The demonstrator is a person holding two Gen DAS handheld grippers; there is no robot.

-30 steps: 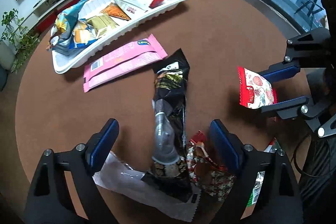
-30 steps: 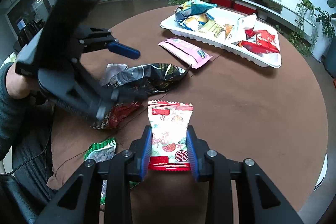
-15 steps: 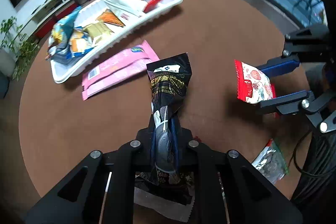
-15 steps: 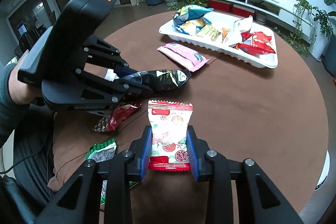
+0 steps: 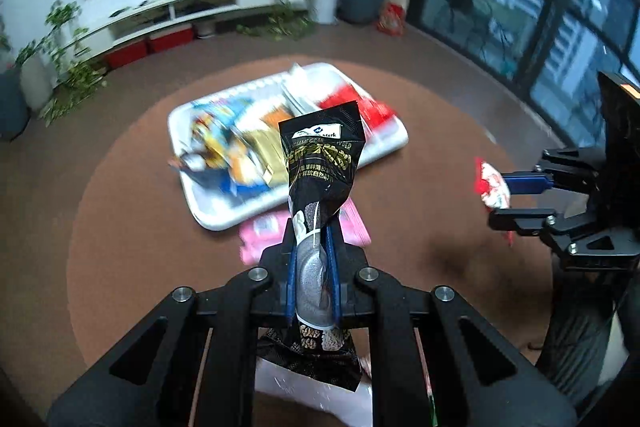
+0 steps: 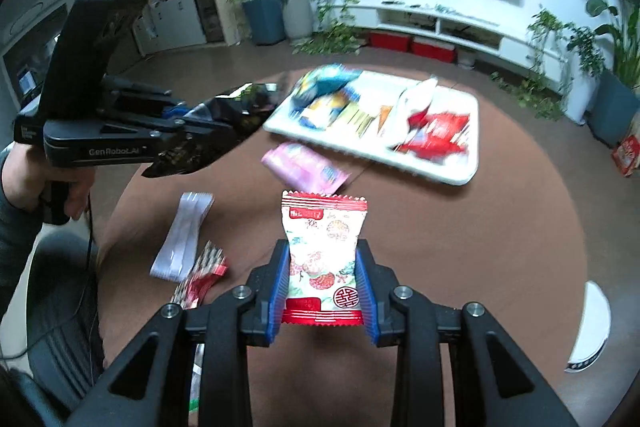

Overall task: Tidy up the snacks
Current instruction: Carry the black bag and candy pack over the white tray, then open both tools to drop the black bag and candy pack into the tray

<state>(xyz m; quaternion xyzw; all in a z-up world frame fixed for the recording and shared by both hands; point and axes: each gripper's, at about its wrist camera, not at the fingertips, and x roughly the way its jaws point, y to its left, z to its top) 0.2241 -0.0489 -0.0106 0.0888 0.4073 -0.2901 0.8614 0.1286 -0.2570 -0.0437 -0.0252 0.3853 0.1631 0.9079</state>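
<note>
My left gripper (image 5: pixel 313 251) is shut on a long black snack bag (image 5: pixel 322 163) and holds it up above the round brown table (image 5: pixel 120 227); it also shows in the right wrist view (image 6: pixel 224 123). My right gripper (image 6: pixel 323 267) is shut on a white and red candy packet (image 6: pixel 323 251), held above the table; the packet shows at the right in the left wrist view (image 5: pixel 492 185). The white tray (image 6: pixel 460 171) at the far side holds several snack packs. A pink packet (image 6: pixel 304 167) lies in front of the tray.
A white wrapper (image 6: pixel 182 239) and a red patterned packet (image 6: pixel 202 279) lie on the table's near left. A TV shelf and potted plants stand behind the table. A white dish (image 6: pixel 592 327) shows at the right edge.
My left gripper closed on the black bag and lifted it off the table toward the tray. My right gripper rose with the candy packet still held.
</note>
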